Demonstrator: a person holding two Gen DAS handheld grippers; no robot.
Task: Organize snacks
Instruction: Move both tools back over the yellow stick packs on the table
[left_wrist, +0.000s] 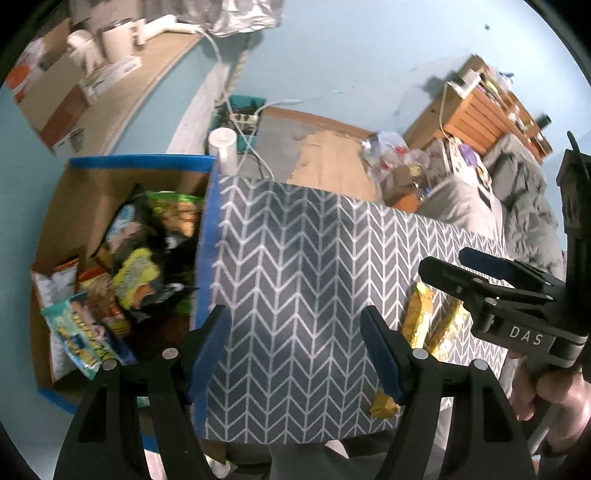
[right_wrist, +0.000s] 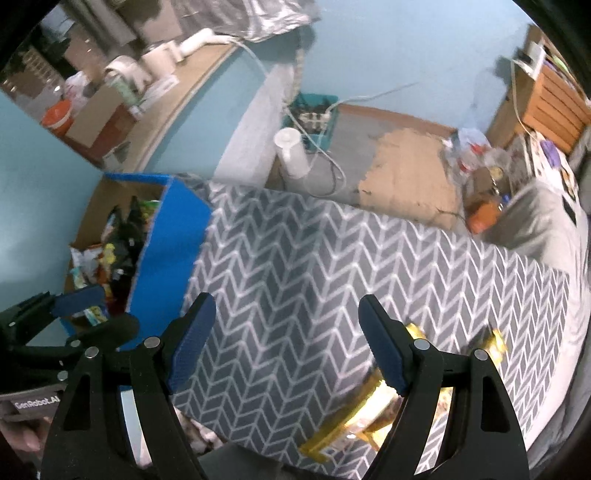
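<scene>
A cardboard box with blue tape on its rim (left_wrist: 207, 236) stands at the left end of a grey chevron-patterned table (left_wrist: 295, 266) and holds several snack bags (left_wrist: 136, 273). Gold-wrapped snack bars (left_wrist: 417, 314) lie on the table at the right. My left gripper (left_wrist: 295, 350) is open and empty above the table beside the box. My right gripper (right_wrist: 288, 343) is open and empty, just left of the gold bars (right_wrist: 354, 417). The right gripper also shows in the left wrist view (left_wrist: 465, 266), above the bars. The box (right_wrist: 166, 251) shows in the right wrist view.
Beyond the table are a white cylinder (left_wrist: 225, 147), a teal bin with cables (left_wrist: 240, 118), a pile of clutter (left_wrist: 399, 158) and wooden shelves (left_wrist: 487, 107). A counter with boxes (left_wrist: 74, 88) runs along the left wall. A grey cushion (left_wrist: 517, 199) is at right.
</scene>
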